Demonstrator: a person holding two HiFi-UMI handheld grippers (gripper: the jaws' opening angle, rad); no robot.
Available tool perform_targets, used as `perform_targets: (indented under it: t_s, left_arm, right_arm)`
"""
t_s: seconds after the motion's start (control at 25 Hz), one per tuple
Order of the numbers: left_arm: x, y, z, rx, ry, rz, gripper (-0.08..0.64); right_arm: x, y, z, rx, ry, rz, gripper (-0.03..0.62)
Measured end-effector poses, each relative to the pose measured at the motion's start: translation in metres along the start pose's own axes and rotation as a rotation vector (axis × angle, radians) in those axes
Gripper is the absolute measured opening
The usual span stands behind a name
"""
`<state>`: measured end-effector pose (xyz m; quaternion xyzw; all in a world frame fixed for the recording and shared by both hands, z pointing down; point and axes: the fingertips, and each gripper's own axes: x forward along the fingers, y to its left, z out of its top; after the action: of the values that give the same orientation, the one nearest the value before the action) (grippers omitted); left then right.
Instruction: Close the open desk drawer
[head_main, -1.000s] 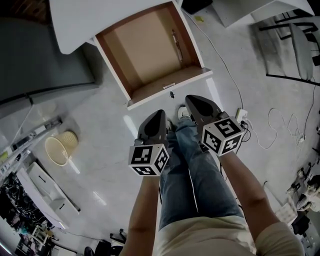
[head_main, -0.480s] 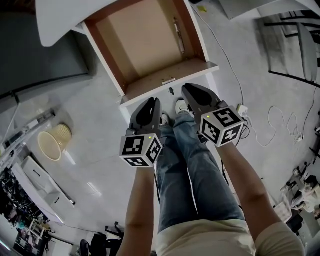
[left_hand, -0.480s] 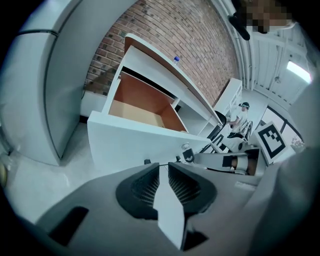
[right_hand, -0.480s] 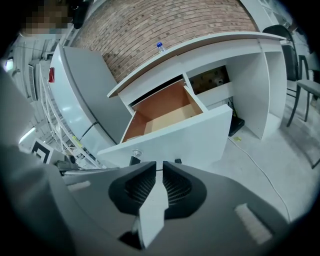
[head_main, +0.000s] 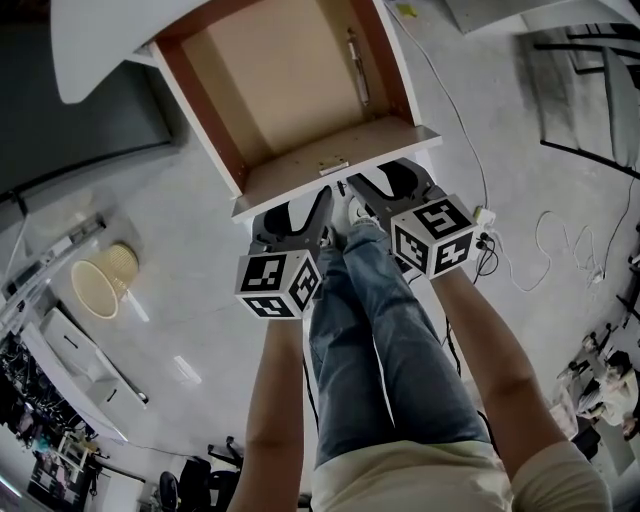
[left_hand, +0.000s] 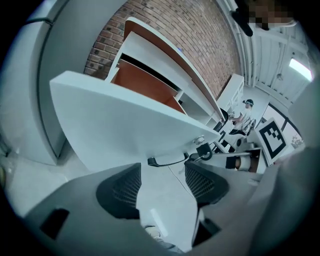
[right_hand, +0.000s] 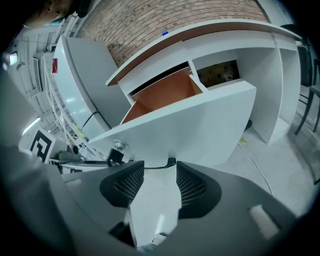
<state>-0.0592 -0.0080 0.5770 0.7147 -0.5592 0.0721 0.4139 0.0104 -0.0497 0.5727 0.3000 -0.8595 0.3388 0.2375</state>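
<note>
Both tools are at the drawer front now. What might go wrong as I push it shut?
The left tool and right tool, jaws opening with nothing between them, sit low against the drawer front, near its bottom edge; a push from there may slip underneath. An open jaw might also catch the black handle. A hard shove may send the pen inside sliding.

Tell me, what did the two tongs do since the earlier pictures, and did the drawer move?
Both the left tongs and the right tongs came forward and down to the drawer and its white front. Their jaws, shut before, are opening, with nothing gripped; the handle sits just ahead. The drawer stayed pulled open, and the pen still lies inside it.
</note>
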Motion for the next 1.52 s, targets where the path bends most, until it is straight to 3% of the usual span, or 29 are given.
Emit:
perform_targets:
  t_s: [0.24, 0.64, 0.76, 1.52]
  left_arm:
    - [0.014, -0.004, -0.001, -0.004, 0.023, -0.024, 0.305]
    - [0.024, -0.004, -0.001, -0.038, 0.028, -0.046, 0.297]
    - [0.023, -0.005, 0.004, -0.073, 0.013, -0.049, 0.259]
    - [0.021, -0.004, 0.005, -0.075, 0.051, -0.018, 0.236]
  right_arm:
    - [0.01, -0.005, -0.003, -0.035, 0.038, 0.022, 0.221]
    - [0.021, -0.007, -0.003, -0.038, 0.054, 0.074, 0.221]
    - [0.02, -0.001, -0.001, -0.032, 0.051, 0.102, 0.176]
    - [0.016, 0.001, 0.002, -0.038, 0.074, 0.058, 0.172]
